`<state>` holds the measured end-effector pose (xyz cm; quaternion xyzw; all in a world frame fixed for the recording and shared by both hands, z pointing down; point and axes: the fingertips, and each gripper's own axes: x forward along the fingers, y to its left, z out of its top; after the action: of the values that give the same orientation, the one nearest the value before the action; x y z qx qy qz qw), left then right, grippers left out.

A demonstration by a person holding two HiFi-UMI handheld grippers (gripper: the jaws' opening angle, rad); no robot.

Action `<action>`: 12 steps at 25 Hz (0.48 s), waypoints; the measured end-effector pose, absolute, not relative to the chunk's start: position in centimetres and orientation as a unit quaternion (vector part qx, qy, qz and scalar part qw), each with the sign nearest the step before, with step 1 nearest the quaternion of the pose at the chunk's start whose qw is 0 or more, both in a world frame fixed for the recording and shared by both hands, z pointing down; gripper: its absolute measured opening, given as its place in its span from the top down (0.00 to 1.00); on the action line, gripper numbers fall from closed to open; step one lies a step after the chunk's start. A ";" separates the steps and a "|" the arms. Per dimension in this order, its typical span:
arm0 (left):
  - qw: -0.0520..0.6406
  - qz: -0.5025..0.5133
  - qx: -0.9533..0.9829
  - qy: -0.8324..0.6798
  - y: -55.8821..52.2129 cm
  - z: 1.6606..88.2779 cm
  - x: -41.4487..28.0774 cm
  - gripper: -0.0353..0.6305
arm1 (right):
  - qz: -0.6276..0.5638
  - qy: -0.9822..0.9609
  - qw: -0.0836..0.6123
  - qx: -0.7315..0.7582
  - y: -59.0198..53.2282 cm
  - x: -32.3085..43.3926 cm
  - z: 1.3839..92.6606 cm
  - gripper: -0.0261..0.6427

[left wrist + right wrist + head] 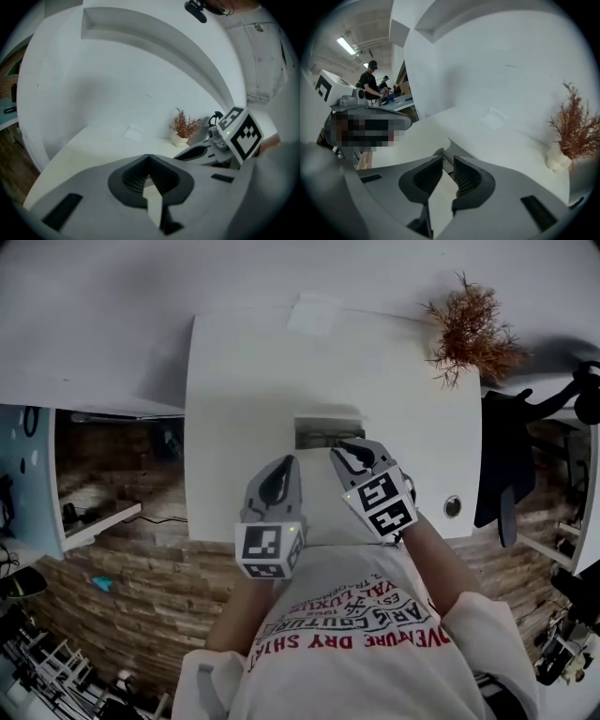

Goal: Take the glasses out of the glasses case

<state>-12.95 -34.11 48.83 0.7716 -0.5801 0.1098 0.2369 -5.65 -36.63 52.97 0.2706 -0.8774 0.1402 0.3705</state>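
Note:
The glasses case [328, 431], a small grey box, lies in the middle of the white table [244, 390]; I cannot tell whether it is open, and no glasses show. My right gripper [339, 452] points down at the case's near edge. In the right gripper view, that gripper [447, 160] has its jaws a narrow gap apart, with a dark edge of the case [444, 155] just beyond the tips and nothing pressed between the pads. My left gripper [291, 461] hovers just left of it, near the table's front edge. Its jaws [149, 158] meet at the tips and hold nothing.
A dried reddish plant [469, 334] in a small white pot stands at the table's far right corner. A sheet of paper [314, 313] lies at the far edge. A cable hole [453, 506] sits near the front right. A black chair [511, 456] stands right of the table.

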 end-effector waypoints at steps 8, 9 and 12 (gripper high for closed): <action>0.267 0.120 0.743 -0.601 -33.9 50.7 -13.1 0.94 | 0.086 -0.866 0.458 0.182 -38.1 -5.3 57.5 0.79; 0.268 0.120 0.742 -0.602 -34.0 50.9 -13.2 0.94 | 0.073 -0.862 0.470 0.175 -38.4 -5.3 57.9 0.81; 0.269 0.119 0.742 -0.603 -34.2 51.3 -13.5 0.94 | 0.043 -0.853 0.497 0.154 -39.0 -5.4 59.0 0.82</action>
<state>-13.48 -34.15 51.28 0.7420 -0.6026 0.1190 0.2686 -5.38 -38.97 59.01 0.1538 -0.8528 0.0427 0.4973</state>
